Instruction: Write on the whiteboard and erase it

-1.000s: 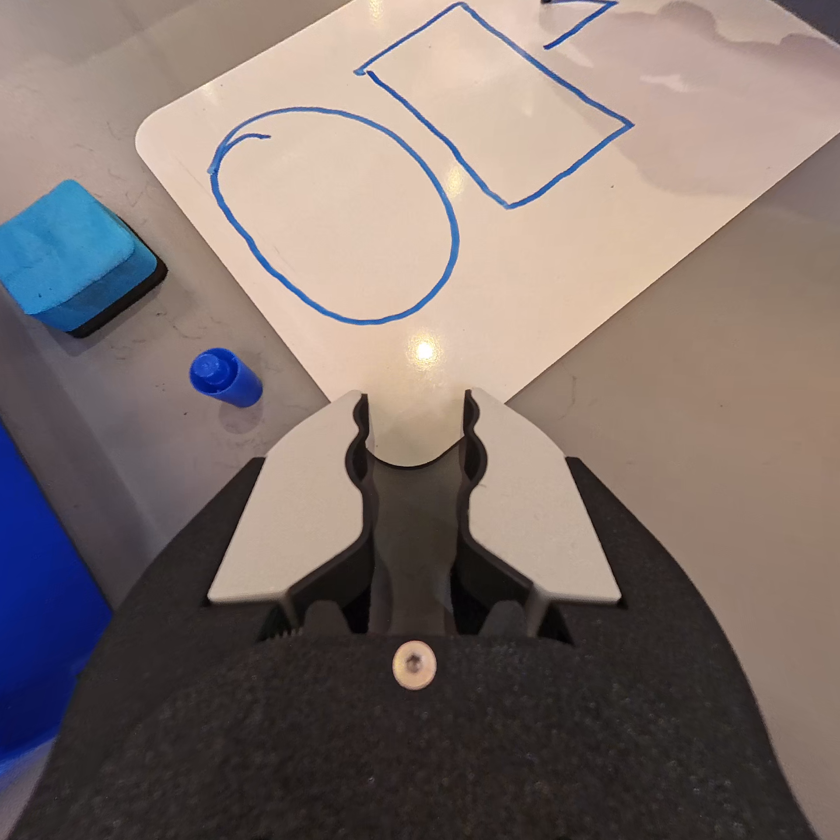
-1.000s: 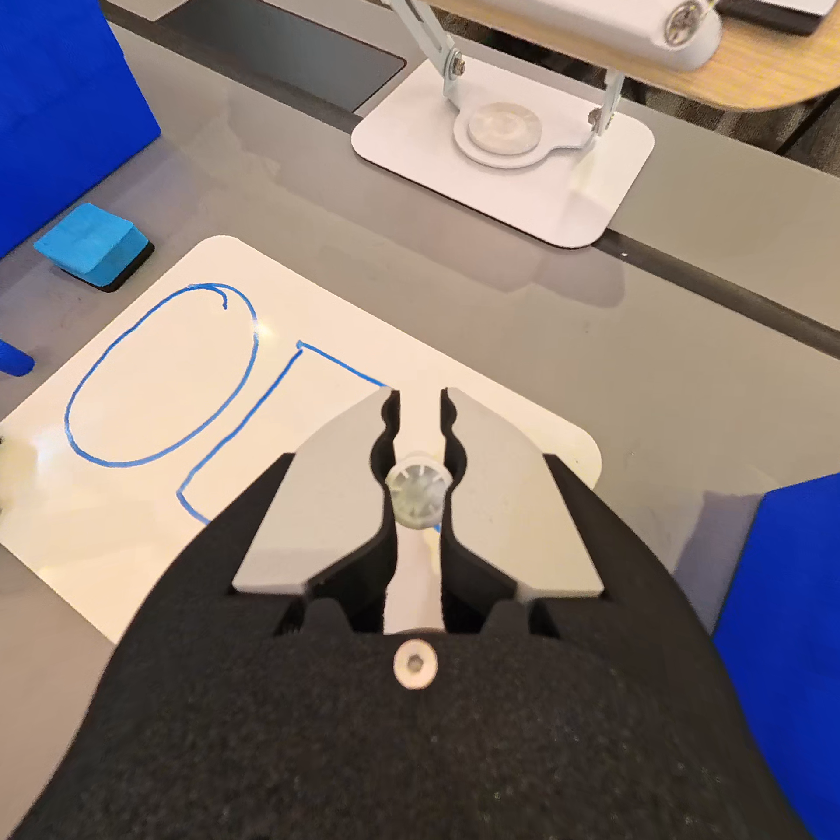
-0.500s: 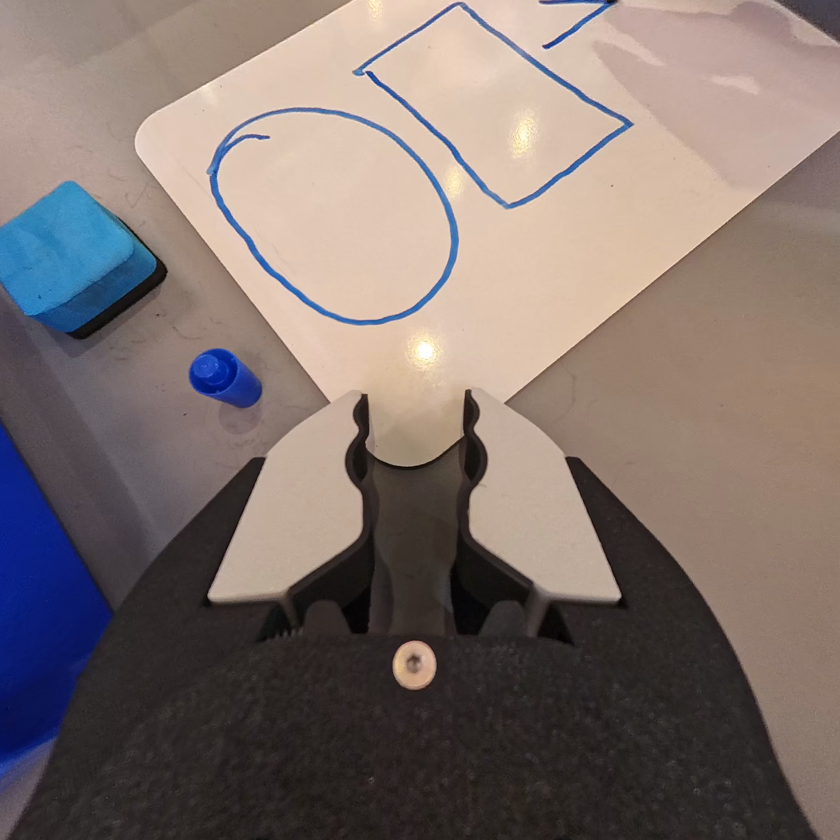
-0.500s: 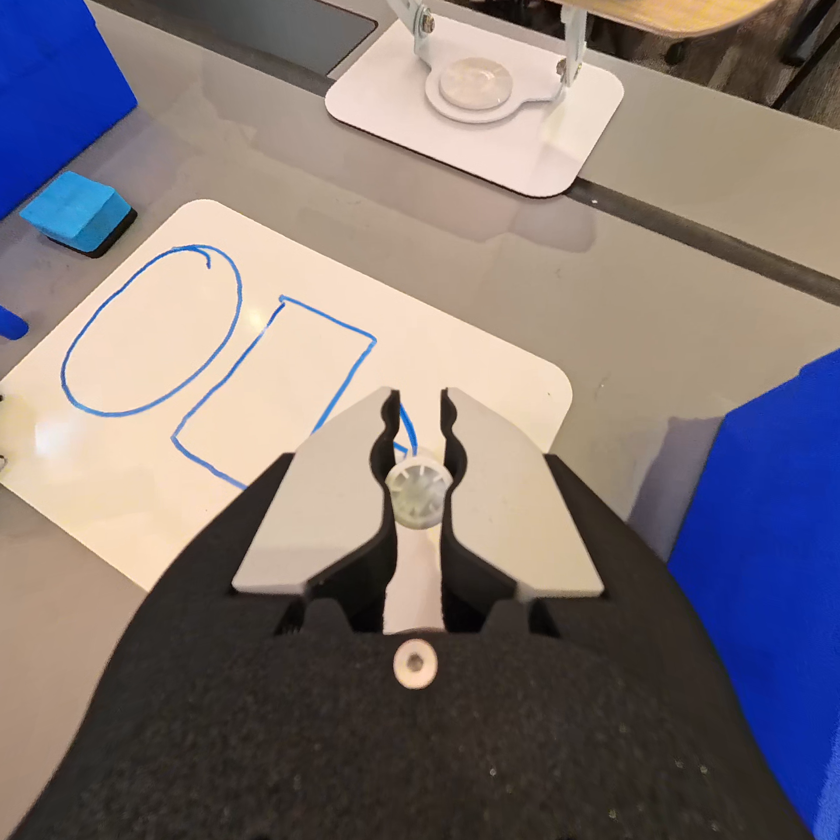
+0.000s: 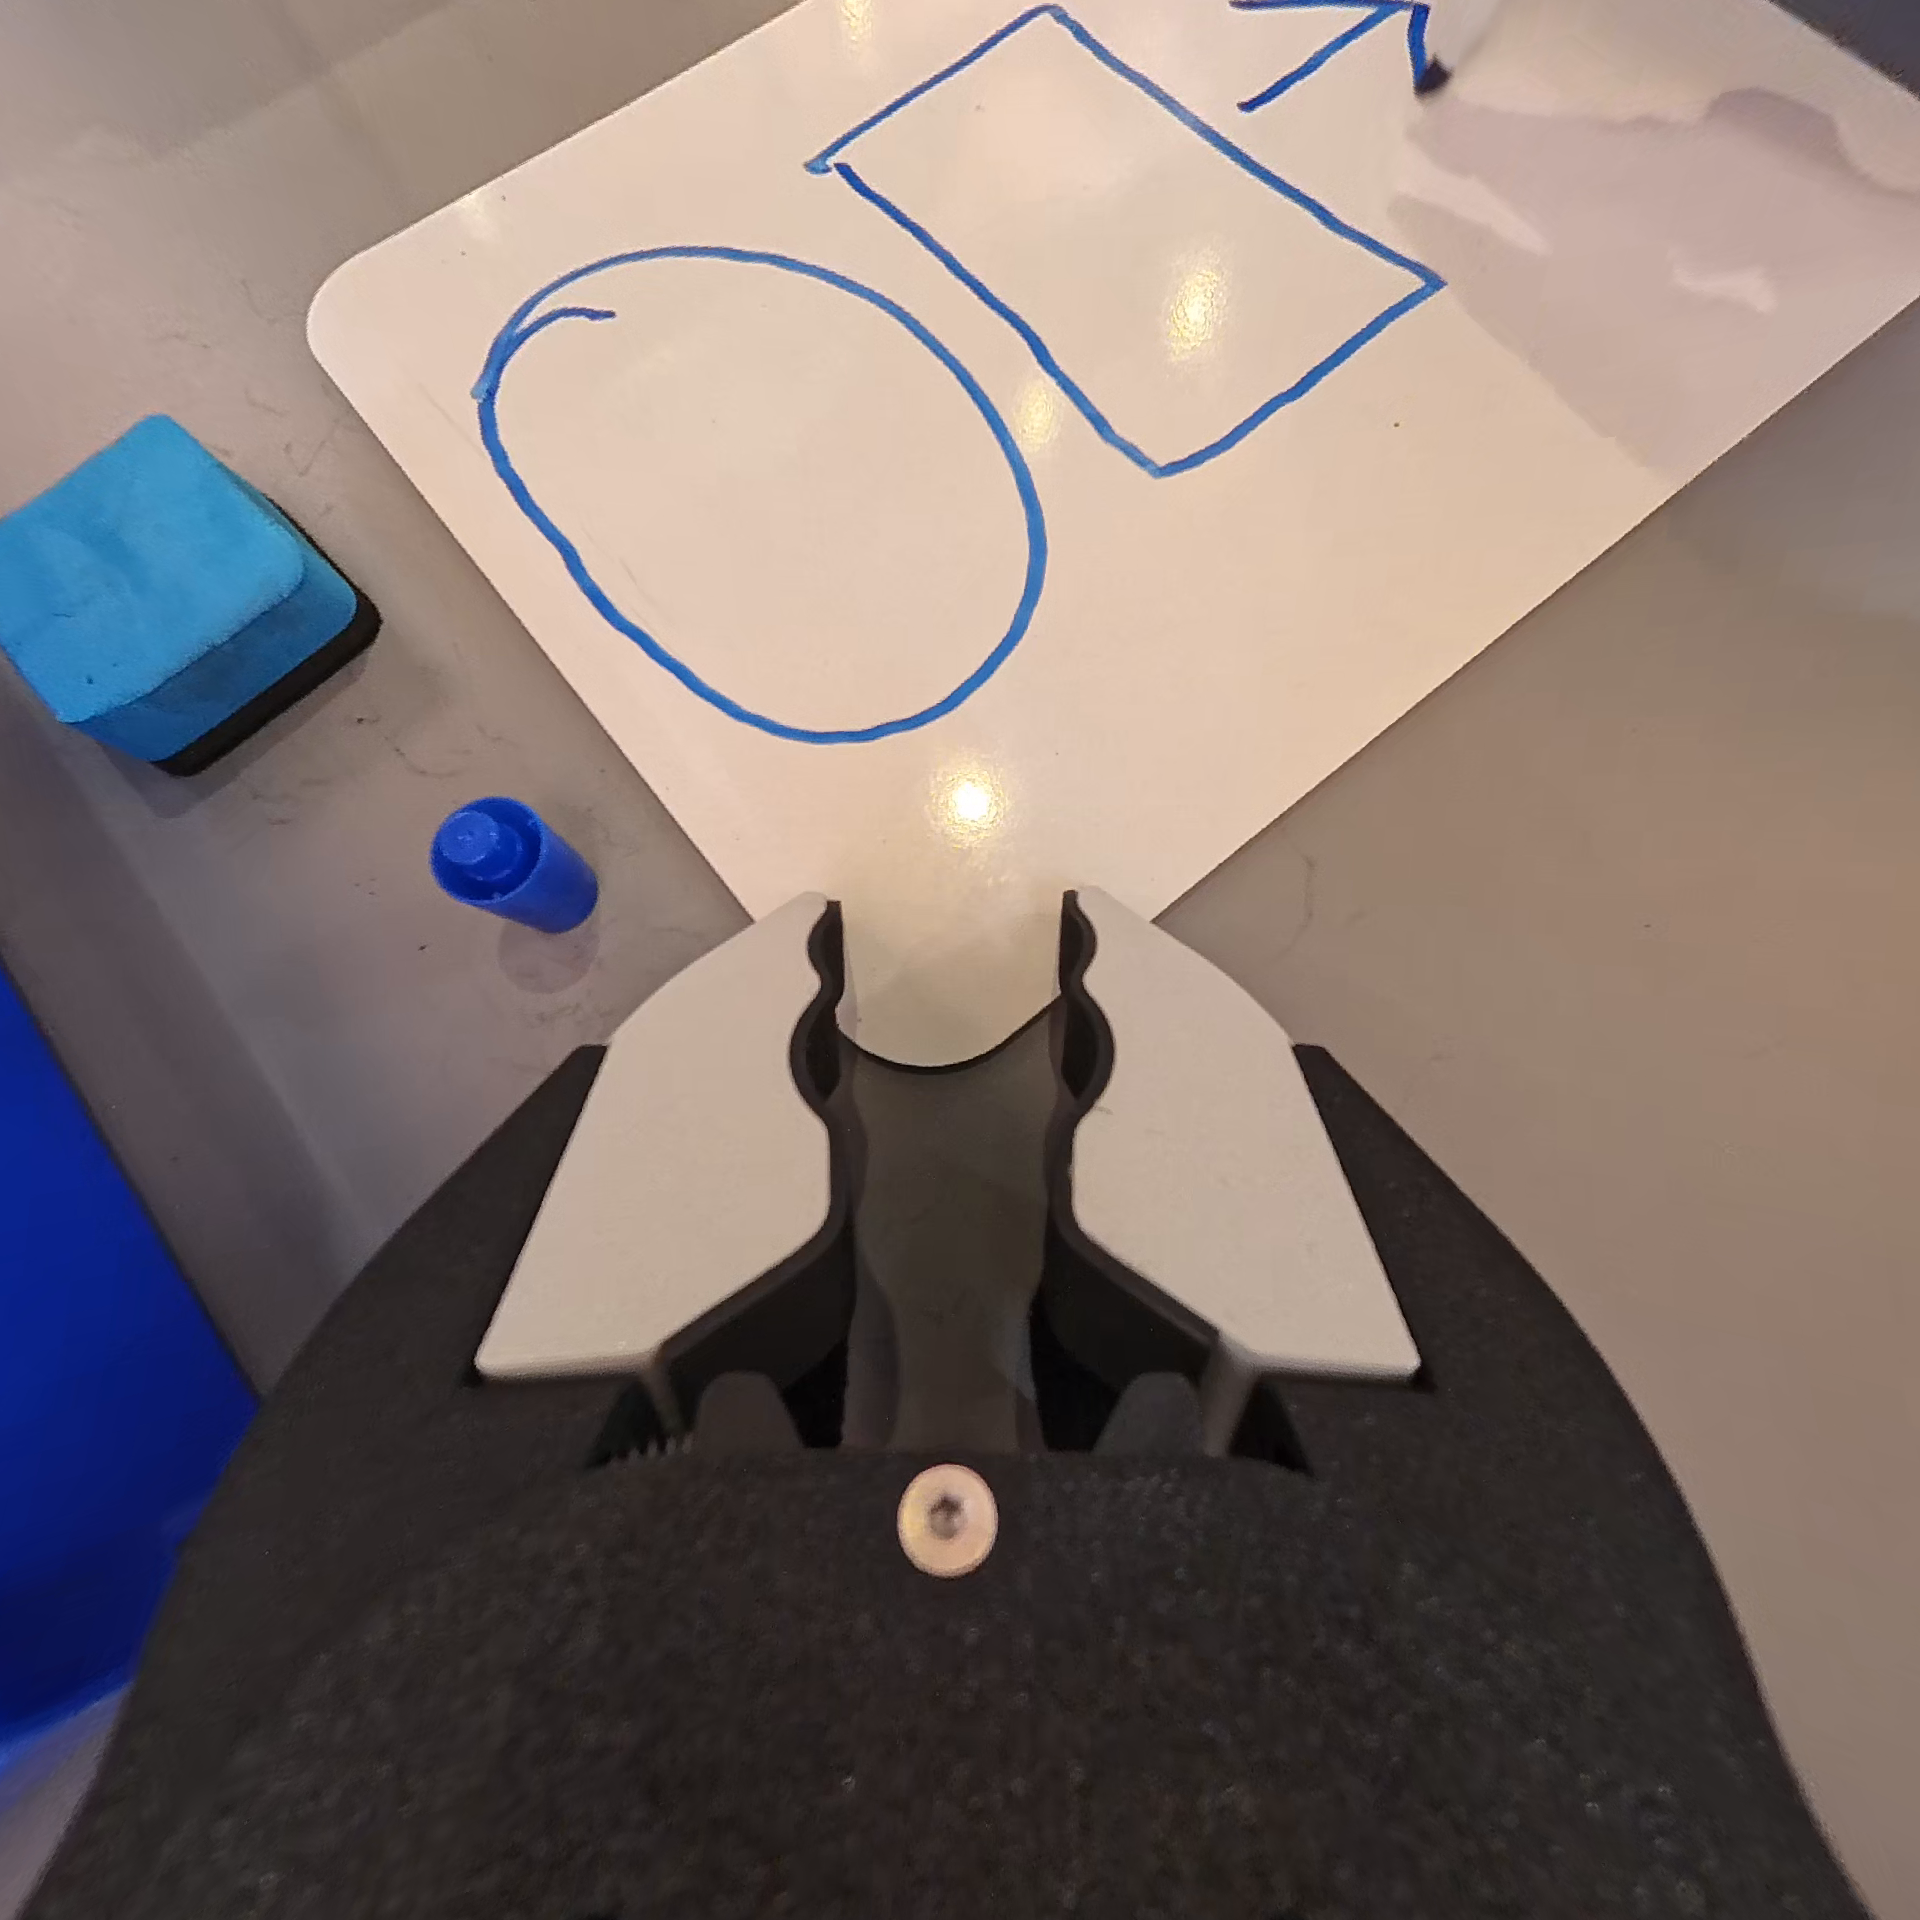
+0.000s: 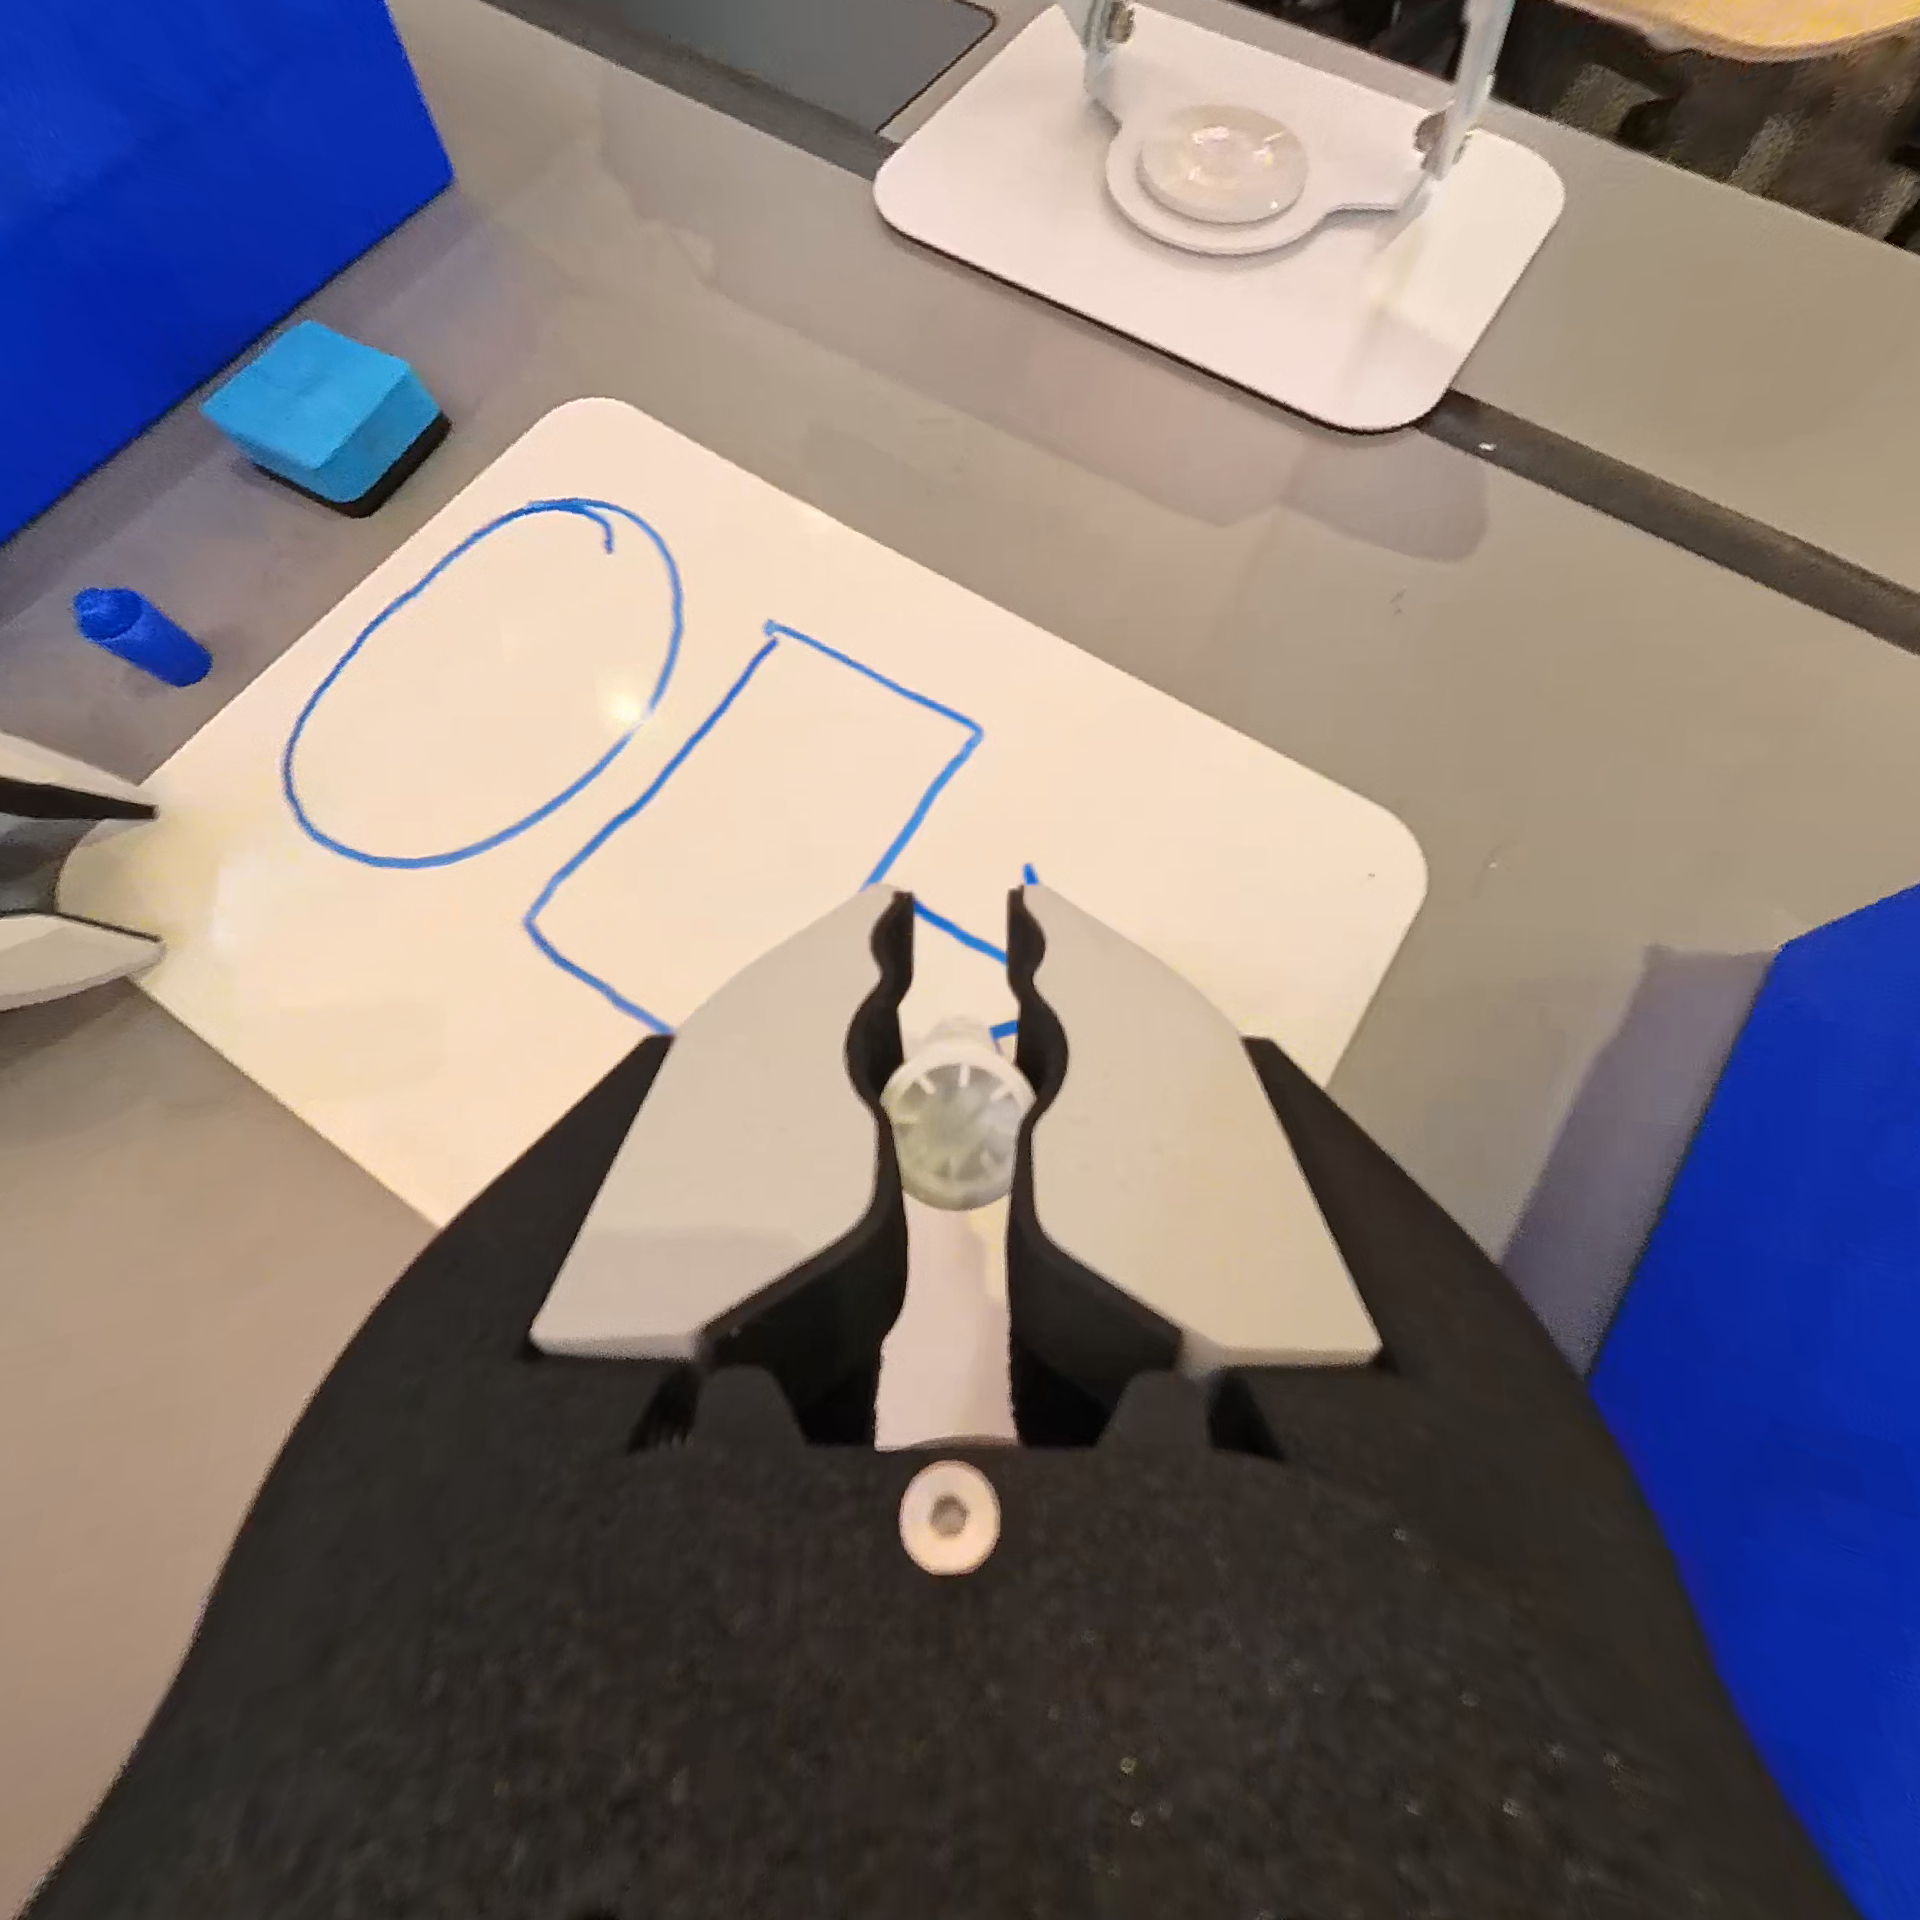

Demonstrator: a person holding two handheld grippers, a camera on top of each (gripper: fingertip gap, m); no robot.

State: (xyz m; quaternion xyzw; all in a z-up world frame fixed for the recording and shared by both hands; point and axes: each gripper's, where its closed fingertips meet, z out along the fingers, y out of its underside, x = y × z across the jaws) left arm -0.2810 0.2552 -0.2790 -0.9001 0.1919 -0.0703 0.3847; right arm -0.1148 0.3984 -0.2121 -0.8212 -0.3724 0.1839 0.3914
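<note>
Writing stage well advanced: the flat white rounded-corner whiteboard (image 6: 1143,790) on the grey surface (image 6: 1558,644) carries a blue oval, a rectangle and a partial third figure. The right hand-held gripper (image 6: 961,914) is clamped on a white marker (image 6: 951,1127). The left hand-held gripper (image 5: 951,914) stands apart, empty, at the board's corner. The blue foam eraser (image 5: 166,582) lies untouched beside the board; erasing remains.

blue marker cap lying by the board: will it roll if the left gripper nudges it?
Probably. The cap is a small cylinder lying on its side on the smooth table, so a sideways push should roll it. It looks like light hollow plastic, likely to skid or skip away. A stepped end may make it curve rather than roll straight.
</note>
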